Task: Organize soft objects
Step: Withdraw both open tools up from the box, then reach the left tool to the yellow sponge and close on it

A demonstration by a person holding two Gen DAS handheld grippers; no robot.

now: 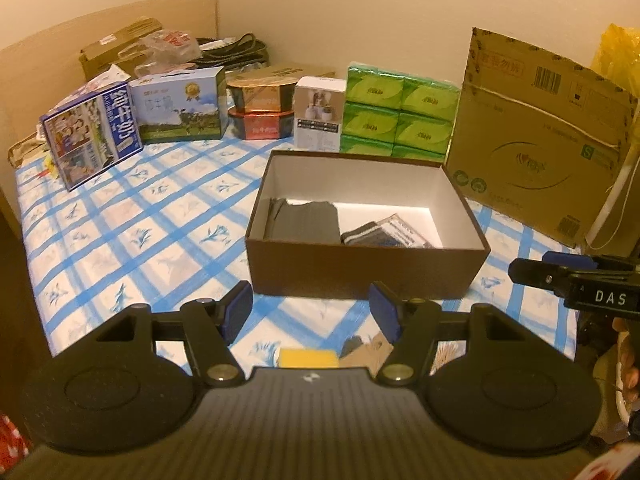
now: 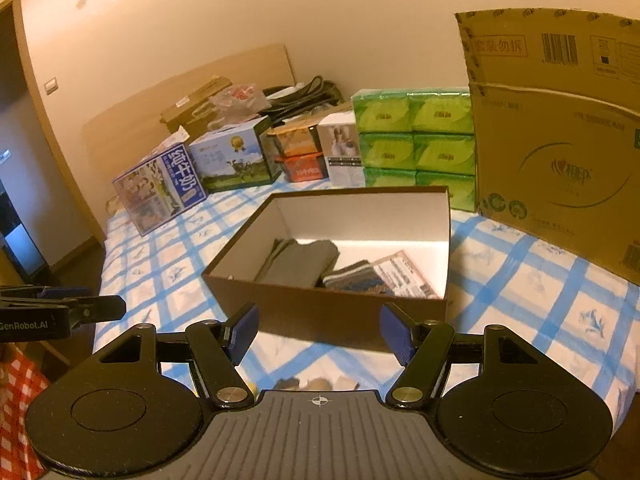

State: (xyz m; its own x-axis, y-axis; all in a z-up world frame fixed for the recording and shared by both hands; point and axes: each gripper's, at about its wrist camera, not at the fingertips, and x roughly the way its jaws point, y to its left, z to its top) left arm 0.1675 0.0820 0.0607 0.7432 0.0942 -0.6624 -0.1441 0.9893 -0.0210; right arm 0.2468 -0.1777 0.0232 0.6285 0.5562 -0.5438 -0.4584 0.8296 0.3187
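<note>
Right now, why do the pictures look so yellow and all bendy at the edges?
Left wrist view: warm indoor light tints the wall yellow, and the fisheye lens curves the cardboard box. Right wrist view: the same bending, dark rounded corners, and a bright strip inside the shoebox.

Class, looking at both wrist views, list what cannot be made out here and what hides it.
- Small things near the bed's front edge: both views, hidden by the gripper body.
- Socks in the brown box: partly hidden by its front wall.
- Yellow bag: left view, cut off by the edge.

Black left gripper [image 1: 312, 312], right gripper [image 2: 320, 334]; blue-padded jaws, brass screws
</note>
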